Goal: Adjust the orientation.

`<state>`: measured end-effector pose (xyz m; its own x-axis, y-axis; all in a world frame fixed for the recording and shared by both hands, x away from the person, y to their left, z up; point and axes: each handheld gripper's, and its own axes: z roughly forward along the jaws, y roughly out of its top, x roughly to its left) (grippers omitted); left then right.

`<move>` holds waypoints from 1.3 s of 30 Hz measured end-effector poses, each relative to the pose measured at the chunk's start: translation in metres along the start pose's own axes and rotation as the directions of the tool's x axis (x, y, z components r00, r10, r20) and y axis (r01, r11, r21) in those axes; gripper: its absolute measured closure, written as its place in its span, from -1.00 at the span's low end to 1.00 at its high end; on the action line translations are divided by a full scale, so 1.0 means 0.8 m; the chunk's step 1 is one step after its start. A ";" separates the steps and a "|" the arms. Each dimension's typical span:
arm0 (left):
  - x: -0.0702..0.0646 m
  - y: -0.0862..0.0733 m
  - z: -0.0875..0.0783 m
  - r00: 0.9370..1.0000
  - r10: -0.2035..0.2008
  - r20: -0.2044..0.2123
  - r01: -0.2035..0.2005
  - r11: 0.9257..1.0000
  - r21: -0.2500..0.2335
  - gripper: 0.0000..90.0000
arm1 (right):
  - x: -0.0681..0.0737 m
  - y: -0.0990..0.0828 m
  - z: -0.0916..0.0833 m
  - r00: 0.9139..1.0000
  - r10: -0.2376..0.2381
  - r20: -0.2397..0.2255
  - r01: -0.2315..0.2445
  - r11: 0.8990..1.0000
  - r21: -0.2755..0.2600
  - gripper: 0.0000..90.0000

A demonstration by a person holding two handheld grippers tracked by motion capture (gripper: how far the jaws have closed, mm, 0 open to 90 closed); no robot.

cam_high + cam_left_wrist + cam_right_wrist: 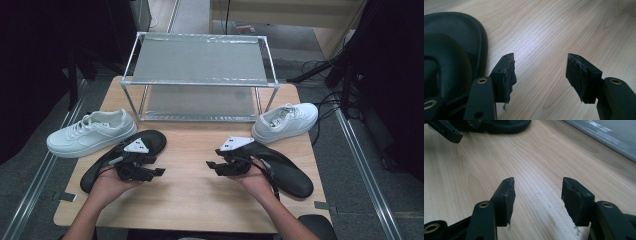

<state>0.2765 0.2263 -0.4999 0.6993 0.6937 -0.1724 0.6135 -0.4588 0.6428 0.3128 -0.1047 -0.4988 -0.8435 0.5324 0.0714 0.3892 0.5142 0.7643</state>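
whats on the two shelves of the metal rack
Nothing on the top shelf of the rack. The lower shelf's visible front strip looks bare; the top shelf hides its back.

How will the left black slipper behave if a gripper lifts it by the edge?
The left black slipper looks thin and flat, so probably light and likely to droop when held at one end. Its textured surface in the left gripper view suggests decent grip. Lying flat on the table, it should slide, not roll.

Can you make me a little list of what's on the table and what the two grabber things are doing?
table: wooden table
rack: metal two-shelf rack, at the back
white shoes: left white sneaker; right white sneaker
black shoes: left black slipper; right black slipper
left gripper: open, holding nothing
right gripper: open, holding nothing
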 end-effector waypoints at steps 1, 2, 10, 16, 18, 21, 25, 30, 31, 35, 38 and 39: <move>0.001 -0.001 -0.001 1.000 -0.005 -0.005 0.005 1.000 -0.001 -0.10 | 0.000 0.001 0.001 1.000 -0.002 -0.002 0.002 1.000 0.002 0.00; 0.002 -0.002 -0.002 1.000 -0.013 -0.007 0.013 1.000 -0.003 -0.09 | 0.000 0.001 0.001 1.000 -0.002 -0.003 0.002 1.000 0.002 0.00; 0.011 -0.011 -0.012 0.999 -0.038 -0.036 0.037 0.999 -0.011 -0.09 | 0.002 0.005 0.007 1.000 -0.013 -0.019 0.013 1.000 0.009 0.00; 0.018 -0.019 -0.023 0.996 -0.064 -0.054 0.063 0.998 -0.030 -0.09 | 0.004 0.008 0.012 0.999 -0.017 -0.029 0.017 1.000 0.020 0.00; 0.019 -0.022 -0.026 0.996 -0.069 -0.056 0.067 0.997 -0.039 -0.08 | 0.004 0.009 0.013 0.999 -0.023 -0.035 0.023 0.999 0.022 0.00; 0.019 -0.024 -0.029 0.996 -0.069 -0.061 0.066 0.997 -0.043 -0.08 | 0.005 0.010 0.016 0.999 -0.023 -0.038 0.024 0.999 0.025 0.00; 0.019 -0.026 -0.035 0.995 -0.079 -0.067 0.075 0.996 -0.056 -0.08 | 0.006 0.011 0.018 0.999 -0.025 -0.043 0.026 0.999 0.030 0.00; 0.023 -0.035 -0.048 0.993 -0.094 -0.065 0.088 0.992 -0.085 -0.08 | 0.007 0.014 0.021 0.998 -0.032 -0.056 0.033 0.999 0.030 0.00; 0.025 -0.037 -0.051 0.993 -0.100 -0.063 0.094 0.991 -0.092 -0.08 | 0.007 0.014 0.022 0.998 -0.035 -0.057 0.037 0.999 0.028 0.00; 0.026 -0.042 -0.059 0.991 -0.109 -0.074 0.101 0.989 -0.106 -0.07 | 0.008 0.017 0.026 0.997 -0.038 -0.066 0.040 0.999 0.031 0.00; 0.026 -0.046 -0.064 0.990 -0.113 -0.083 0.103 0.989 -0.109 -0.07 | 0.010 0.018 0.028 0.997 -0.040 -0.072 0.043 0.998 0.037 0.00; 0.027 -0.048 -0.066 0.990 -0.119 -0.079 0.109 0.988 -0.112 -0.07 | 0.010 0.019 0.029 0.996 -0.047 -0.076 0.050 0.998 0.036 0.00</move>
<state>0.2487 0.2879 -0.4886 0.5903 0.7851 -0.1876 0.6413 -0.3150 0.6996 0.3205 -0.0766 -0.5016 -0.8865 0.4551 0.0837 0.3598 0.5641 0.7432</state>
